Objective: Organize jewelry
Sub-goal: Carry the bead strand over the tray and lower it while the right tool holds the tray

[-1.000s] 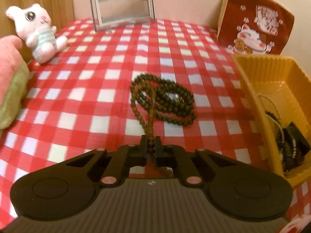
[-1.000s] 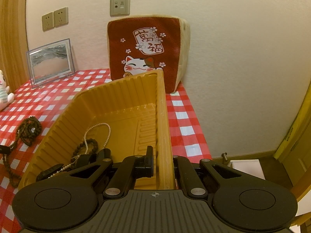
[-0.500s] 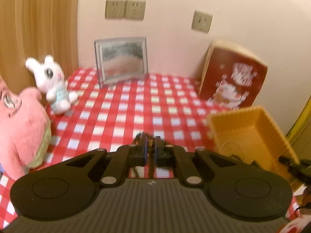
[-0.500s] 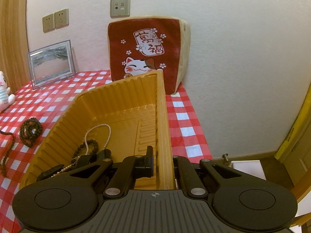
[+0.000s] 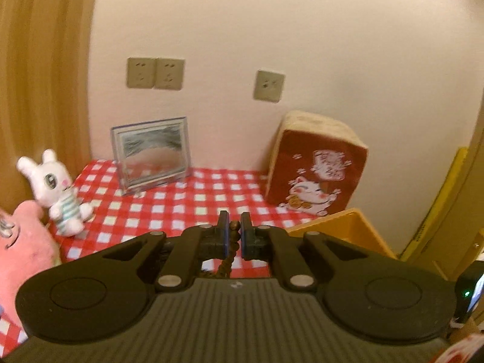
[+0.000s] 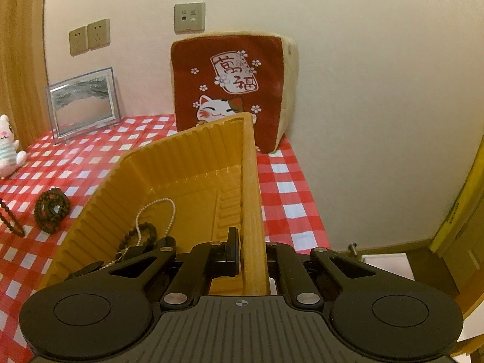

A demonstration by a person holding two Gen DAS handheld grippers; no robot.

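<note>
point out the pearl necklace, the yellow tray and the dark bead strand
pearl necklace [image 6: 169,211]: right wrist view, loop of beads.
yellow tray [image 6: 249,199]: right wrist view, right wall.
dark bead strand [image 5: 233,227]: left wrist view, top bead.

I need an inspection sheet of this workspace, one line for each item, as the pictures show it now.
Surface: red-white checked tablecloth.
Job's things: yellow basket holds pearl necklace and dark beads; dark bead coil lies on the cloth.
Clutter: bunny plush, pink plush, glass frame, cat cushion.
Grippers: left hand-held gripper pinches brown bead strand; right hand-held gripper clamps the basket wall.
Cables: nothing seen.
Surroundings: wall sockets.
</note>
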